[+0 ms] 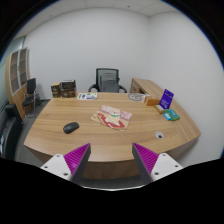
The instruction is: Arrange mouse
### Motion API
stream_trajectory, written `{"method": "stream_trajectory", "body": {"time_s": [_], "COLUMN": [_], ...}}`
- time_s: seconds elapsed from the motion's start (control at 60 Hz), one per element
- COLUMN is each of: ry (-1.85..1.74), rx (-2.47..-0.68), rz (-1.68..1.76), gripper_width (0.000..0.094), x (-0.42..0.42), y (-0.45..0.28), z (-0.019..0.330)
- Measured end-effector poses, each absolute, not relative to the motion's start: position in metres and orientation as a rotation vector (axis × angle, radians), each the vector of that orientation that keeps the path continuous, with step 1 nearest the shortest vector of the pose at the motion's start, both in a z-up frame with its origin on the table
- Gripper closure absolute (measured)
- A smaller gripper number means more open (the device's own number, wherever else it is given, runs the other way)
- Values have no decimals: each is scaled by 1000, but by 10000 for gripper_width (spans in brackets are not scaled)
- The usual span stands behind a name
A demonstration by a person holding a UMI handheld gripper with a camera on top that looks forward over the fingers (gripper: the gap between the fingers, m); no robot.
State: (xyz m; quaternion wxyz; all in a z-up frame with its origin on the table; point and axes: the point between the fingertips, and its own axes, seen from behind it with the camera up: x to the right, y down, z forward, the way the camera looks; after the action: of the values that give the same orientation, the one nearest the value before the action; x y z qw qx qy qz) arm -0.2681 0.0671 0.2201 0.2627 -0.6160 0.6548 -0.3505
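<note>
Beyond the open gripper (110,160), mouse (71,127) on table (100,140)

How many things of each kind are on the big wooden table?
Mouse: 1
Purple standing card: 1
Teal packet: 1
Pink mat or papers: 1
Small item near the front edge: 1
Total: 5
The gripper jaws are open, short of the table.

The gripper (111,160) shows only its fingertips, the rest cut off below. The mouse (71,127) is too small for detail. The papers (112,116) mid-table and the purple sign (167,98) cannot be read.
</note>
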Motion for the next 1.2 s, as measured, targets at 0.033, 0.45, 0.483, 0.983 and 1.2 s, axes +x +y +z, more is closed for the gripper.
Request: {"method": "stream_trajectory", "body": {"time_s": [0.033, 0.45, 0.483, 0.983, 1.2], "ry": [1774, 1733, 1725, 1657, 1657], "rx": [-1667, -1708, -1717, -1736, -1740], "rz": [-949, -889, -881, -808, -790], "gripper_width": [67, 70, 68, 68, 68], "x": [-268, -241, -239, -185, -162], "y": [67, 133, 141, 251, 278], "z": [219, 168, 164, 117, 92]}}
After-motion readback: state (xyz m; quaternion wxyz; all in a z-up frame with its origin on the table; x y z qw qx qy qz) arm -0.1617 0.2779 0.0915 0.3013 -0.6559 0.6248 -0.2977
